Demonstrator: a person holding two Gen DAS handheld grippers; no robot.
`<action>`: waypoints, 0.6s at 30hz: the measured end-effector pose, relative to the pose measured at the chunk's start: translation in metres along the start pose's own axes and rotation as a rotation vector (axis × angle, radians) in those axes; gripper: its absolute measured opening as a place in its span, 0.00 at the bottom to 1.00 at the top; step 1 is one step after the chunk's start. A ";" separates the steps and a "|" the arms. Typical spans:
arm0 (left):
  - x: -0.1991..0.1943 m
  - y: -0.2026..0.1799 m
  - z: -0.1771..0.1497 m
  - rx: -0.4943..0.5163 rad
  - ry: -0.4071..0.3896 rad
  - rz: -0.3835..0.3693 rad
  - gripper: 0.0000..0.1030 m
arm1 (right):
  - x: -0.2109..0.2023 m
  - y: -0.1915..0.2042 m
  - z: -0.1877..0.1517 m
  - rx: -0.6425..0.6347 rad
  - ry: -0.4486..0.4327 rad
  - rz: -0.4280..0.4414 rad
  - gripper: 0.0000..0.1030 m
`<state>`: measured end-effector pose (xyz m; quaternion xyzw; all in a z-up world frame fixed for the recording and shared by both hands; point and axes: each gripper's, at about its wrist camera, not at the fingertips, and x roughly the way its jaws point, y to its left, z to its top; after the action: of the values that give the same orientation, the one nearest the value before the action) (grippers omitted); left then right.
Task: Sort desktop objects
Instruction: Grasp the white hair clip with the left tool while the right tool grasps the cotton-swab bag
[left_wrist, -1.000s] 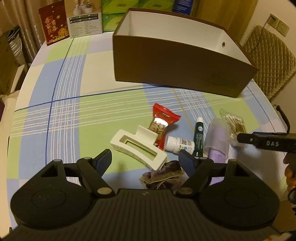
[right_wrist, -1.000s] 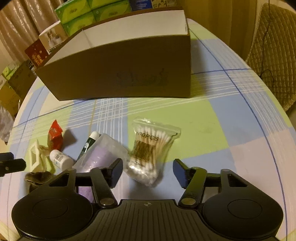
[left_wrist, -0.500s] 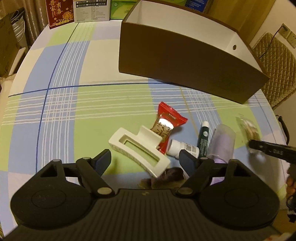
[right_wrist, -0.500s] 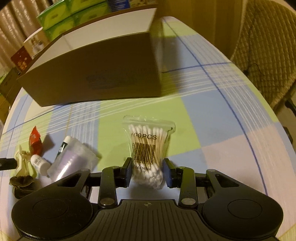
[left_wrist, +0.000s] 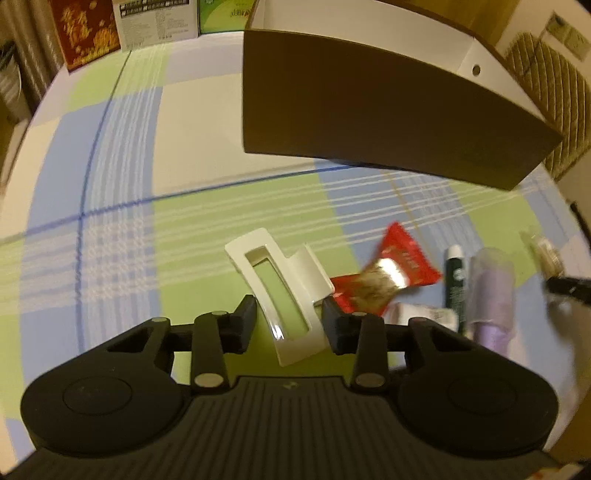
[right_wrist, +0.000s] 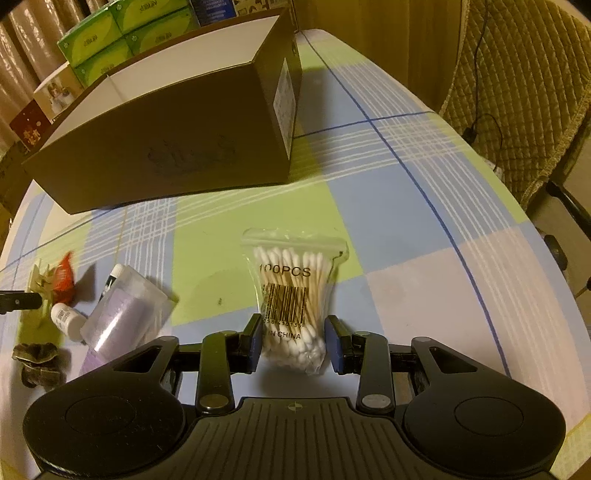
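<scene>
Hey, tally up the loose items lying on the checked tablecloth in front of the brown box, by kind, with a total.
White plastic hair claw clip: 1
Red foil snack packet: 1
Small white bottle: 1
Dark green tube with white cap: 1
Clear cup with purple contents: 1
Clear bag of cotton swabs: 1
Dark brown scrunchie: 1
Total: 7

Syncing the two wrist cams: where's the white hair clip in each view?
Left wrist: hair clip at lower centre, between the left gripper fingers, jaws closing.
Right wrist: far left edge, mostly hidden behind the red snack packet.
Shared landmark: brown box, at the top of both.
</scene>
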<state>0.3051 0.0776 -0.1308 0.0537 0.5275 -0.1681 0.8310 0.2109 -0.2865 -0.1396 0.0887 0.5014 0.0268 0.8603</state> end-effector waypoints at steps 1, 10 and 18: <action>0.000 0.002 0.000 0.013 0.001 0.002 0.33 | -0.001 0.000 0.000 -0.001 0.000 -0.002 0.31; 0.003 -0.009 0.003 -0.018 -0.034 0.036 0.54 | 0.001 0.001 0.001 0.001 -0.003 -0.021 0.46; 0.016 -0.006 0.017 -0.031 -0.020 0.024 0.37 | 0.001 -0.001 0.001 0.004 -0.006 -0.027 0.53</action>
<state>0.3238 0.0643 -0.1375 0.0454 0.5208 -0.1506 0.8391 0.2122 -0.2877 -0.1403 0.0836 0.5000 0.0137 0.8619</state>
